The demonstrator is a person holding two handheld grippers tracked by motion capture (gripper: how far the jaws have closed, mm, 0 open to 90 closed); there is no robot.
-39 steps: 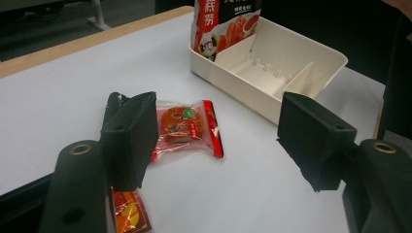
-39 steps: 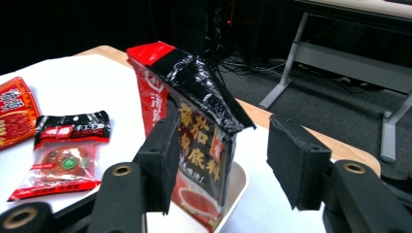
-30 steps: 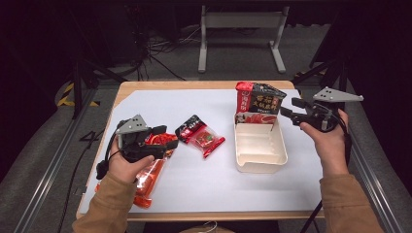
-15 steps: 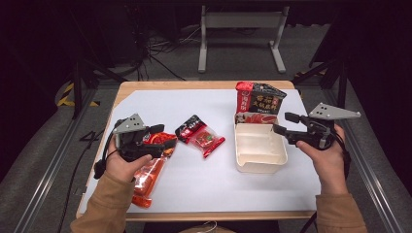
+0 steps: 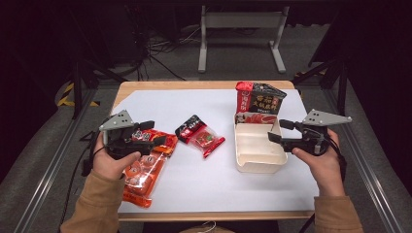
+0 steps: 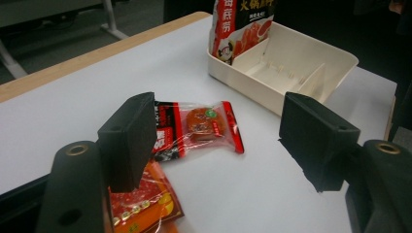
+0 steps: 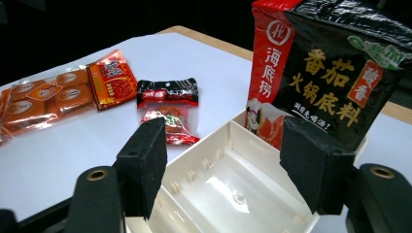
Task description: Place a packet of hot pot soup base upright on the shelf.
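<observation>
A white divided tray (image 5: pixel 257 167) sits right of centre, with a tall black-and-red sauce packet (image 5: pixel 260 99) standing in its far end. My right gripper (image 5: pixel 278 131) hovers over the tray's right rim; its jaws have just been opening and nothing is between them. In the right gripper view they (image 7: pixel 228 131) frame the tray (image 7: pixel 189 162) and the packet (image 7: pixel 330 73). A small red-and-black packet (image 5: pixel 200 136) lies mid-table. My left gripper (image 5: pixel 153 132) stands open above the top end of a long orange packet (image 5: pixel 143 170), and its own view (image 6: pixel 221 104) looks toward the small packet (image 6: pixel 199 124).
A white sheet covers the wooden table (image 5: pixel 194 85). Metal rails run along both sides of the table, and a grey stand sits on the dark floor beyond the far edge. Bare sheet lies between the packets and the near edge.
My right gripper has moved left and down, from beside the tall packet to over the tray's rim, and its jaws have widened. My left gripper has shifted slightly to the left.
</observation>
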